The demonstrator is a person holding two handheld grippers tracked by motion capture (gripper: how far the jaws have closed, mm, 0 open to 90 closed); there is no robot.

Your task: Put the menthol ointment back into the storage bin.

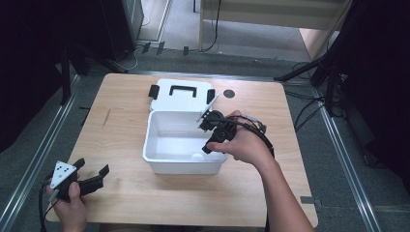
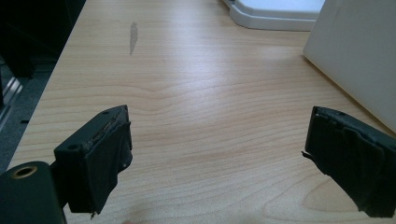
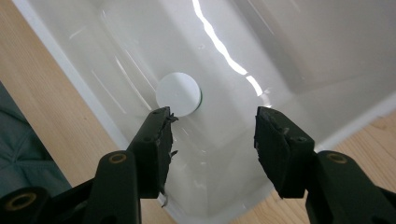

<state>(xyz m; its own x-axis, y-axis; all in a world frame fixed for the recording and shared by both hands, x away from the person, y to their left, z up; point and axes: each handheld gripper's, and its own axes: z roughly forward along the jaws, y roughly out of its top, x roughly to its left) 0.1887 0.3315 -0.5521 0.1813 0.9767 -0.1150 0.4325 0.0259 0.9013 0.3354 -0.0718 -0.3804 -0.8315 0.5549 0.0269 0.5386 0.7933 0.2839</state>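
A white plastic box stands open in the middle of the wooden table. On its floor near the front right corner lies a small white round cap, also visible from above. My right gripper hangs open above the inside of the box, just off the cap and holding nothing; from above it is over the box's right side. At the table's near left corner my left gripper is open and low over bare wood, with the box's wall to its right.
The box's white lid, with a black handle and black latches, lies flat behind the box, and its edge shows in the left gripper view. A small dark round mark is on the table beside the lid. Bare wood spreads left of the box.
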